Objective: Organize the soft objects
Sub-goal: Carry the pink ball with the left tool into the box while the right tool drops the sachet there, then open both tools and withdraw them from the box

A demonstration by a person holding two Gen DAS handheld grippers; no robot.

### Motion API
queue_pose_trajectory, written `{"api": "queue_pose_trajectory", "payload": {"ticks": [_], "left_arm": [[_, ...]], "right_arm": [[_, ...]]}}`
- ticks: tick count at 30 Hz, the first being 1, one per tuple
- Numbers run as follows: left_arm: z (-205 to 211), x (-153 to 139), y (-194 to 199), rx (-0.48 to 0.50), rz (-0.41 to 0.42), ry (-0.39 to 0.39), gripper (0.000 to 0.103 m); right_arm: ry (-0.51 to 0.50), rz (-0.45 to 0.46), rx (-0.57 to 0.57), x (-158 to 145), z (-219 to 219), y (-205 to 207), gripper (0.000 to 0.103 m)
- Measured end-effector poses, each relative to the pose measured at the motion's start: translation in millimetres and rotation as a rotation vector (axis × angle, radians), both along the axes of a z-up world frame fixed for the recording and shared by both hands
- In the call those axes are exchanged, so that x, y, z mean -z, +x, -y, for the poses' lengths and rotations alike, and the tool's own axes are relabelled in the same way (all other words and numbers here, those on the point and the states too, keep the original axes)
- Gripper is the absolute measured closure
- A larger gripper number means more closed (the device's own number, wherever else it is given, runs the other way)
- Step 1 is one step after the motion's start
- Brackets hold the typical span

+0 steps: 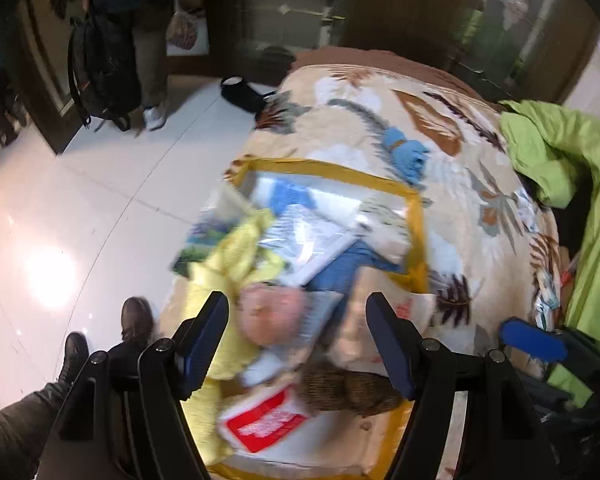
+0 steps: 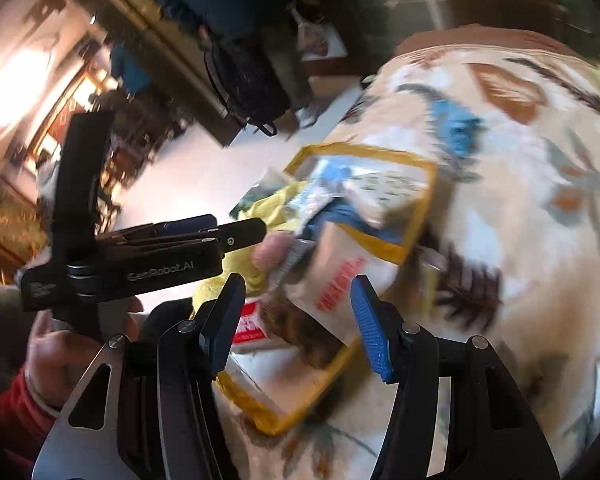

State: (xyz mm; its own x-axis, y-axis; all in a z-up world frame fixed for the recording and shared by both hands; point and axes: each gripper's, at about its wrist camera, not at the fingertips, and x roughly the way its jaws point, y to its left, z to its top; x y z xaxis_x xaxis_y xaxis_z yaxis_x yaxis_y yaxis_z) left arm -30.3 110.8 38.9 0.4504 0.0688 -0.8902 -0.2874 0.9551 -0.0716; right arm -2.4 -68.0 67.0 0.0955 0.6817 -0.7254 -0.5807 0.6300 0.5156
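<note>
A yellow-rimmed tray (image 1: 414, 216) lies on a leaf-patterned blanket (image 1: 452, 248) and holds a jumble of soft things: a yellow cloth (image 1: 236, 256), a pink round plush (image 1: 272, 314), a brown furry item (image 1: 348, 390), blue cloth (image 1: 340, 272) and plastic packets. My left gripper (image 1: 298, 340) is open and empty just above the pile. My right gripper (image 2: 298, 320) is open and empty over the tray's near corner (image 2: 284, 420). The left gripper also shows in the right wrist view (image 2: 236, 236). A rolled blue cloth (image 1: 406, 154) lies on the blanket beyond the tray.
A green sheet (image 1: 560, 152) lies bunched at the right. White tiled floor (image 1: 80, 220) is to the left, with a standing person's legs and a black backpack (image 1: 100, 72). A black bag (image 1: 240, 92) lies on the floor by the bed's far corner.
</note>
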Motion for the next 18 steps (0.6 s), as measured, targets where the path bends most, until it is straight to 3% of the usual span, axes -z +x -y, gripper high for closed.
{"api": "queue_pose_trajectory", "payload": {"ticks": [3, 12, 18], "left_arm": [[27, 3, 6, 0.052, 0.005, -0.017, 0.032], [101, 8, 25, 0.176, 0.043, 0.034, 0.032], [128, 9, 31, 0.217, 0.072, 0.082, 0.032]], "right_arm": [[-0.006, 0.021, 0.079, -6, 40, -2, 0.048], [-0.041, 0.007, 0.390, -9, 163, 9, 0.048], [-0.027, -0.027, 0.512, -3, 206, 17, 0.048]]}}
